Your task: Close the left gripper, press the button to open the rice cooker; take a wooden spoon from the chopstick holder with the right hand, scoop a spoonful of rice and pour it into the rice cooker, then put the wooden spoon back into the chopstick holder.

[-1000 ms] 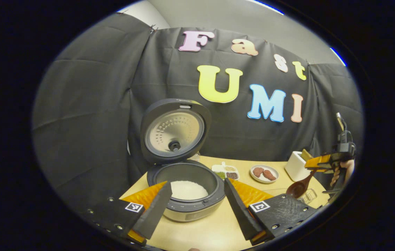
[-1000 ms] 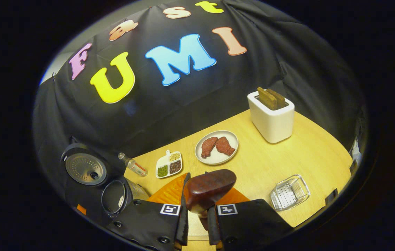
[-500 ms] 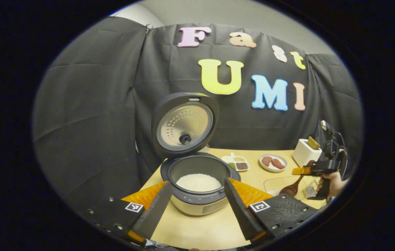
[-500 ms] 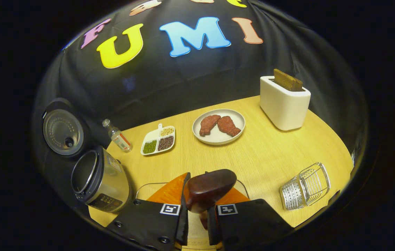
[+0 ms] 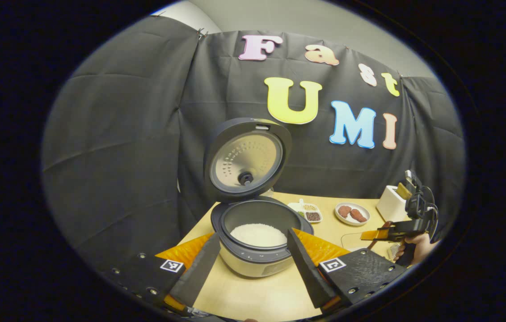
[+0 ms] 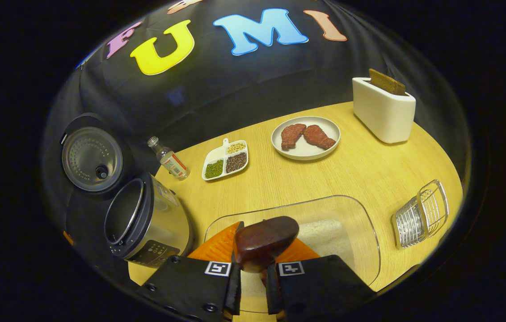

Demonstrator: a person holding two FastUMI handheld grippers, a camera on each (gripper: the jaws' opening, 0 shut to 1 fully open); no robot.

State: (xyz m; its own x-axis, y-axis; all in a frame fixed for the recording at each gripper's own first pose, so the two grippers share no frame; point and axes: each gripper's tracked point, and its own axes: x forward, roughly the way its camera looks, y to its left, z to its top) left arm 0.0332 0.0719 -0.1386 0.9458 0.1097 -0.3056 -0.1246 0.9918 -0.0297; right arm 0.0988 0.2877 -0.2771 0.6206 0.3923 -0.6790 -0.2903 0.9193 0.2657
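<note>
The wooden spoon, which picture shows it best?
The right gripper view: the wooden spoon sits big and close, clamped in the right gripper. In the left gripper view it is just a small bit, far off.

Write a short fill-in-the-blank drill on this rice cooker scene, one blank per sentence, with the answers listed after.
1. The rice cooker stands with its lid ____.
2. The right gripper is shut on the handle of the wooden ____.
3. The white plate holds ____ pieces of meat.
4. The slices of bread stand in the white ____.

Missing words: open; spoon; two; toaster
</note>
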